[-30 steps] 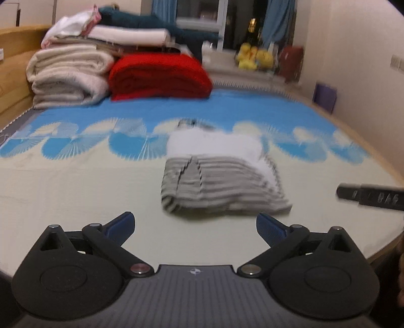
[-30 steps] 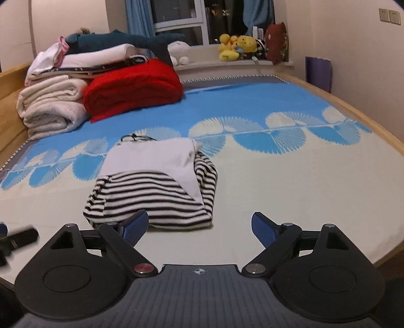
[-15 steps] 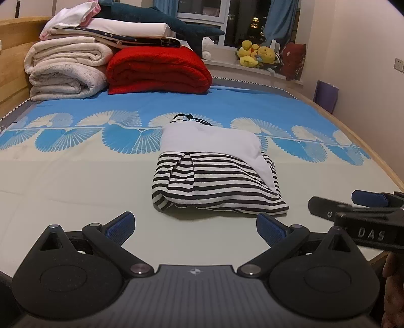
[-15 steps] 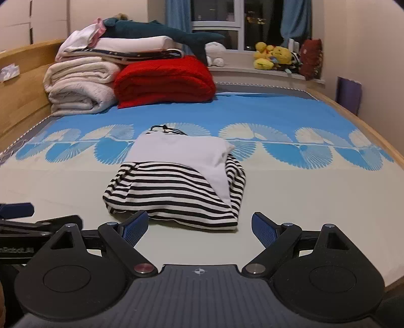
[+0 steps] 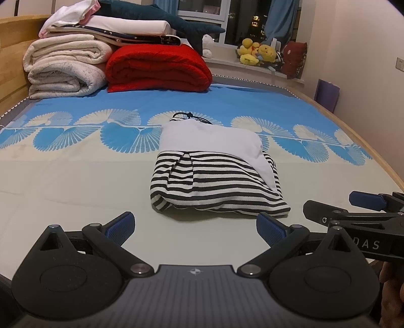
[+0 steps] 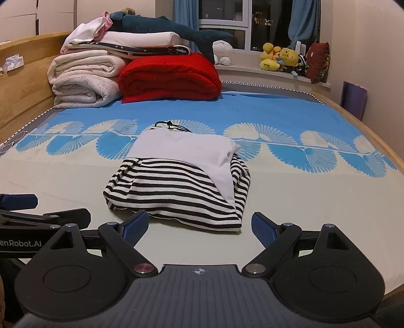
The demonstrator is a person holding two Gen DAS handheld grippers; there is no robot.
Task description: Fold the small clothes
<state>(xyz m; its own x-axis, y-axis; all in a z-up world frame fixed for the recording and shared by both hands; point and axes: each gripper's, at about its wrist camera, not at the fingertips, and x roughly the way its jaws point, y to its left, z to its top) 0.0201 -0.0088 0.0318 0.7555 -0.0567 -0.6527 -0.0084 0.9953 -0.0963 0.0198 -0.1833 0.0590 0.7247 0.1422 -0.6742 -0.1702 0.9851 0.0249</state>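
The folded black-and-white striped garment with a white panel [image 5: 217, 174] lies at 12 o'clock on the blue-and-cream fan-patterned bedspread [image 5: 75, 176], ahead of both grippers. The left gripper [image 5: 194, 225] and right gripper [image 6: 199, 227] gape wide, empty. Only the right wrist view shows crumpled white tissue [image 6: 14, 61] on the wooden headboard at 10 o'clock.

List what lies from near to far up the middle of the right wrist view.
Right gripper → striped garment → its white part → black drawstring → red blanket → window.
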